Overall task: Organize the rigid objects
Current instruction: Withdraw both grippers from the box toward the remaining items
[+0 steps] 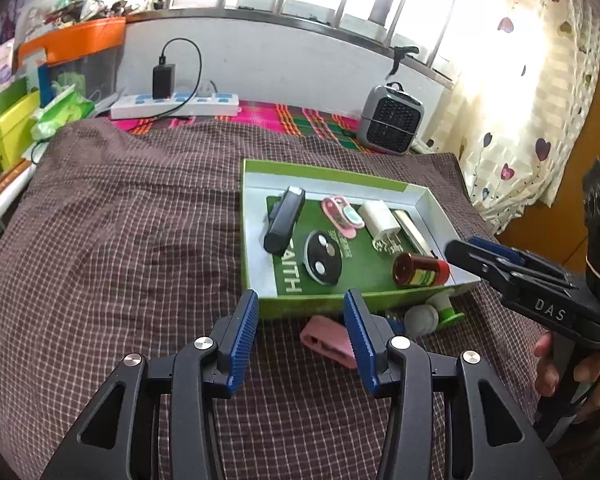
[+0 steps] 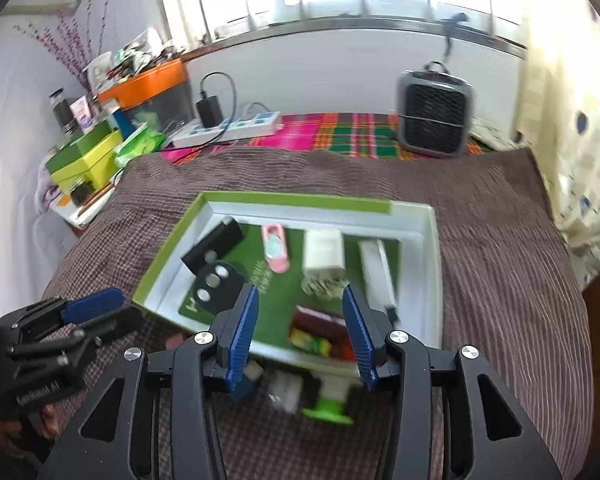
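A green shallow box [image 1: 256, 216] [image 2: 168, 256] lies on the checked bedspread. In it are a black bar [image 1: 284, 220], a black oval remote [image 1: 323, 257], a pink clip [image 1: 342, 216], a white charger [image 1: 380, 220] and a red-capped battery [image 1: 420, 270] [image 2: 320, 330]. In front of the box lie a pink block [image 1: 326, 340], a grey lump [image 1: 420, 320] and a green-based white spool [image 1: 446, 308] [image 2: 328, 400]. My left gripper [image 1: 302, 320] is open and empty, just short of the box's near wall. My right gripper [image 2: 298, 320] is open and empty over the box's near edge, above the battery.
A white power strip [image 1: 176, 104] with a black charger, and a grey heater [image 1: 392, 120], stand at the back. Green and orange boxes [image 1: 8, 120] are piled at the left. A curtain [image 1: 520, 120] hangs at the right.
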Demonstrator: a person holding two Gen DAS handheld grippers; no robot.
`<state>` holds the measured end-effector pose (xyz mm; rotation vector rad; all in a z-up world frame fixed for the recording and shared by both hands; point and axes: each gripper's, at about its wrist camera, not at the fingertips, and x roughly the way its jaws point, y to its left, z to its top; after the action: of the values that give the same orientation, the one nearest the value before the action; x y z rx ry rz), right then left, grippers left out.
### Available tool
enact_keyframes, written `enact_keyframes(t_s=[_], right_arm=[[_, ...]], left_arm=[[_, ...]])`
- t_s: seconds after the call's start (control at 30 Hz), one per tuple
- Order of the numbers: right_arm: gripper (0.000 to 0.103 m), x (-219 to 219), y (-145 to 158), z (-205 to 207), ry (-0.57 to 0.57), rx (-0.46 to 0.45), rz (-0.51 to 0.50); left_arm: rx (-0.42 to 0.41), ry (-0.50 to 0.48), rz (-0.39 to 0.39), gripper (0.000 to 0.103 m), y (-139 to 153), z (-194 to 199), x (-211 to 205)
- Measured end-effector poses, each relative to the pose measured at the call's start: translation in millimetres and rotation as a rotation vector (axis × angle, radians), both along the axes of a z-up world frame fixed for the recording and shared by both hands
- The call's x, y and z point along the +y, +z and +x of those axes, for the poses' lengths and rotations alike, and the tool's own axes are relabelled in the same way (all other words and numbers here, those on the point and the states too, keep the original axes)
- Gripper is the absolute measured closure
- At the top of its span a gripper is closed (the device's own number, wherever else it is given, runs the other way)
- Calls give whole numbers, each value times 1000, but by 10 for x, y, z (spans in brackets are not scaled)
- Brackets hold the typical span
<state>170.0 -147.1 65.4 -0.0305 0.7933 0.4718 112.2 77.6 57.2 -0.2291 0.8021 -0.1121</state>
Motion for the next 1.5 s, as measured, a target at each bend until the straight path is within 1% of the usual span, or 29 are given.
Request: enact_keyframes(t_s=[0.1,0.23,0.43,0.63,0.87,1.07,1.2,1.4,1.43,1.47,1.5], right_arm=[[53,-137,-53,-106,-51,6,1],[52,-218,-131,-228,-92,13,-19],[51,-237,-270,-308,-124,39,-36],[51,-213,-395,-296,-133,66,-31],[51,-146,-440,-228,-139,75,-45],[51,-121,-504,-173,-143,93,-75],[51,-130,-536,-154,-167,84,-133],[51,-238,-549,-138,-174,92,-97],[55,-244,-547,-140,-172,90,-93],[63,-242,-547,-138,-171,89,-91],[68,-254,-547,-140,-173,86,-96]], left_arm=[[12,-14,-11,59,-65,-51,-4],[29,-30,-29,59,-158,-98,7],[52,-48,-46,59,-255,-116,55],[72,-71,-42,59,-306,-89,67],[84,-83,-45,59,-336,-54,76],[92,-73,-49,59,-352,-26,84],[95,-68,-48,59,-350,-2,52],[96,-69,-46,58,-332,10,-41],[97,-69,-46,57,-329,10,-58],[97,-68,-46,56,-329,9,-54],[98,-66,-45,55,-326,12,-73]])
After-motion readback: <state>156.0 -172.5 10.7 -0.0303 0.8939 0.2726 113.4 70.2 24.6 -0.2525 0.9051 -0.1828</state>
